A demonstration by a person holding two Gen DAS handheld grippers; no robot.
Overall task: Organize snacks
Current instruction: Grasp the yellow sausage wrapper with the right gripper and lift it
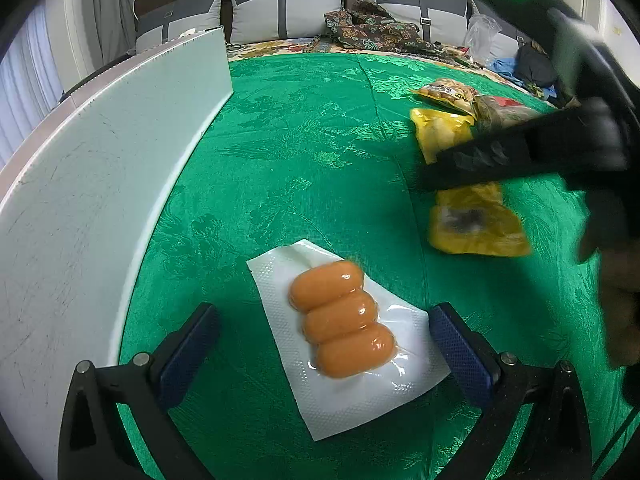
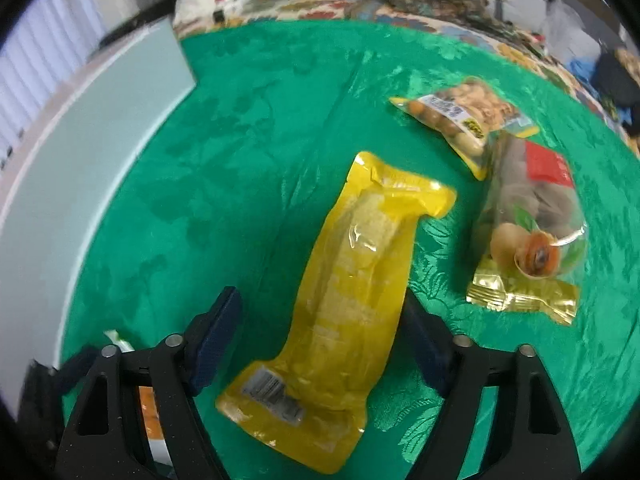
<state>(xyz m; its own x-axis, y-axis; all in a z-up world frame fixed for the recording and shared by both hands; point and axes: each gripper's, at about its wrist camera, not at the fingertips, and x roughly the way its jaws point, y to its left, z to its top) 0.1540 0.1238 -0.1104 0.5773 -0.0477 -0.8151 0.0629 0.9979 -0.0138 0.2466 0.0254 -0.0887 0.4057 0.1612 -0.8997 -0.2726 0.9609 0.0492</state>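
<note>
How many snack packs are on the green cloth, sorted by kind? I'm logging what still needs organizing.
Vacuum-sealed sausage pack: 1
Long yellow pack: 1
Round nut-like snack bag: 1
Clear bag with red label and gold bottom edge: 1
Total: 4

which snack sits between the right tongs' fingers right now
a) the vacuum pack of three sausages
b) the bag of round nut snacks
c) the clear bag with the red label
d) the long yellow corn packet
d: in the right wrist view the long yellow corn packet lies on the green cloth between the spread fingers of the right tongs; the pads do not visibly press on it.
</note>
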